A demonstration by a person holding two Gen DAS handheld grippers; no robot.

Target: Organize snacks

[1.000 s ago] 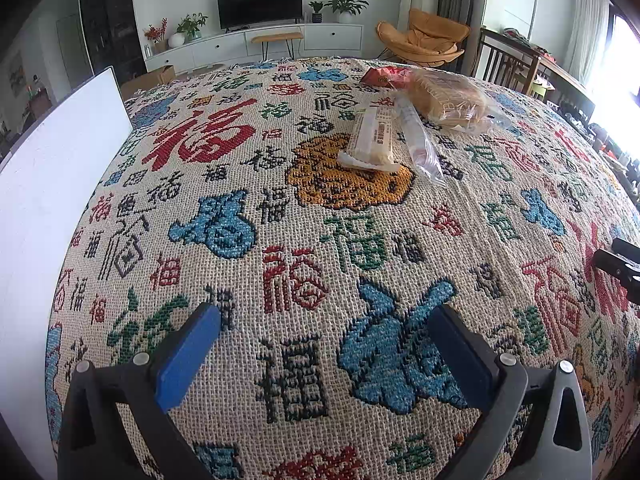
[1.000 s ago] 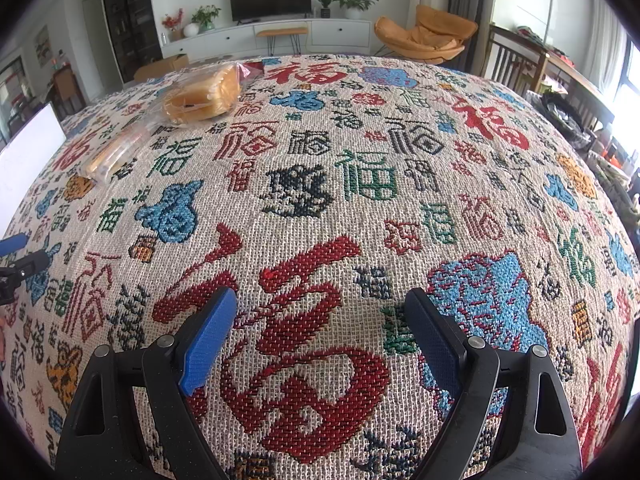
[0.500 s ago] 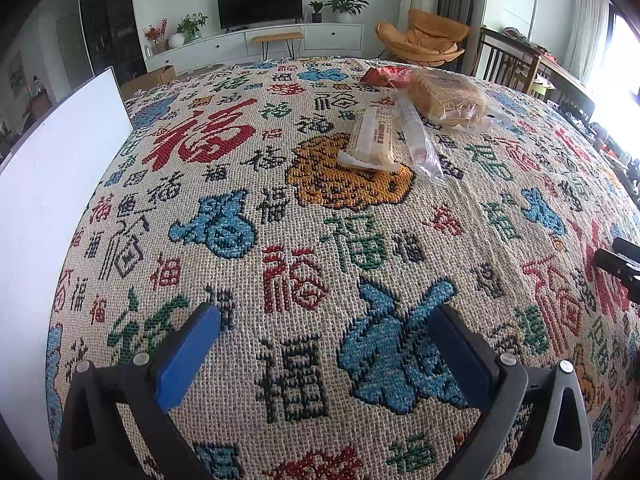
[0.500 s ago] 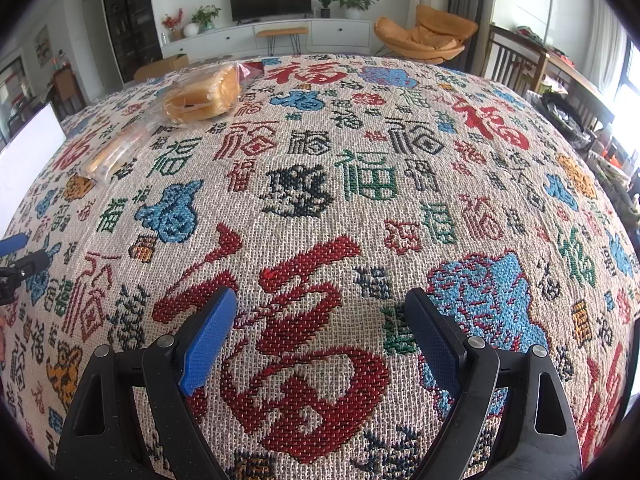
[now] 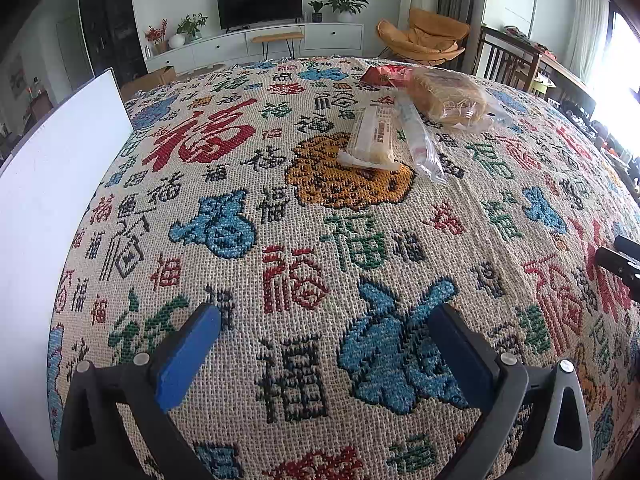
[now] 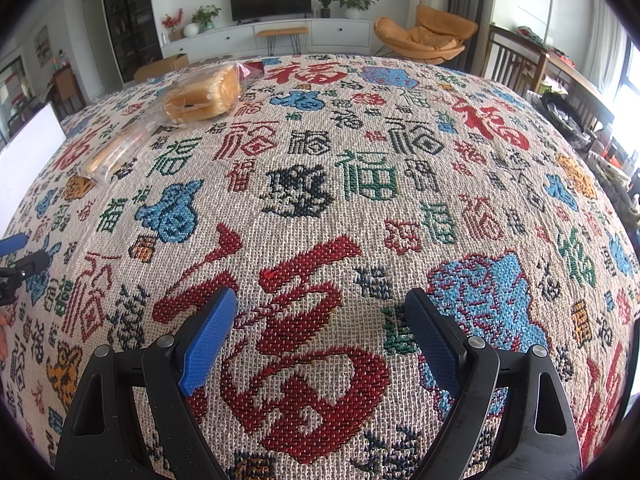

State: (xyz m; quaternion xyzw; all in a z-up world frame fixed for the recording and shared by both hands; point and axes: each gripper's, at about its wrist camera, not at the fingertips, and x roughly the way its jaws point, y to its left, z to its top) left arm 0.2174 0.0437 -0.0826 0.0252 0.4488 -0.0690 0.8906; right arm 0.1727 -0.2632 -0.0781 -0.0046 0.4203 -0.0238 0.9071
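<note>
Several snacks lie at the far side of a table covered in a woven patterned cloth [image 5: 304, 240]: a cracker packet [image 5: 374, 136], a long clear sleeve [image 5: 418, 140], a bagged bread loaf [image 5: 450, 98] and a red packet [image 5: 386, 74]. The loaf [image 6: 204, 94] and the packets [image 6: 114, 156] also show far left in the right wrist view. My left gripper [image 5: 324, 324] is open and empty, low over the cloth, well short of the snacks. My right gripper [image 6: 320, 308] is open and empty to the right of it.
A white board [image 5: 48, 184] stands along the table's left edge. The right gripper's tip [image 5: 618, 260] shows at the right of the left wrist view. Chairs [image 6: 516, 64] stand beyond the table's right side.
</note>
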